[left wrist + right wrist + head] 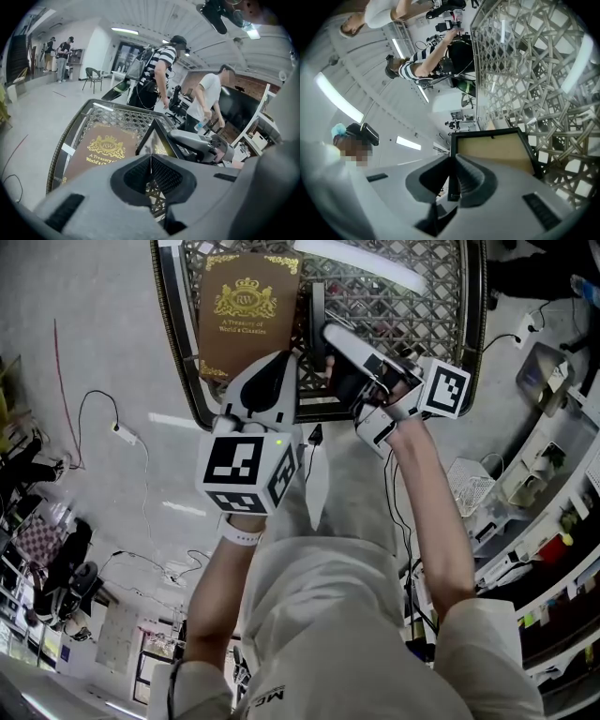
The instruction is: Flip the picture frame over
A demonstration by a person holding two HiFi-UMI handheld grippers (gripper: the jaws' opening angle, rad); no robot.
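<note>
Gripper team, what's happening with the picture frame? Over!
Left gripper shut, empty. Right gripper shut on picture frame, tipped up on edge over table. Book close beside.

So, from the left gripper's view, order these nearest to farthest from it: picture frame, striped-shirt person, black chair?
1. picture frame: on edge just past the left gripper, slightly right.
2. striped-shirt person: standing farther back, centre.
3. black chair: far back, left.
</note>
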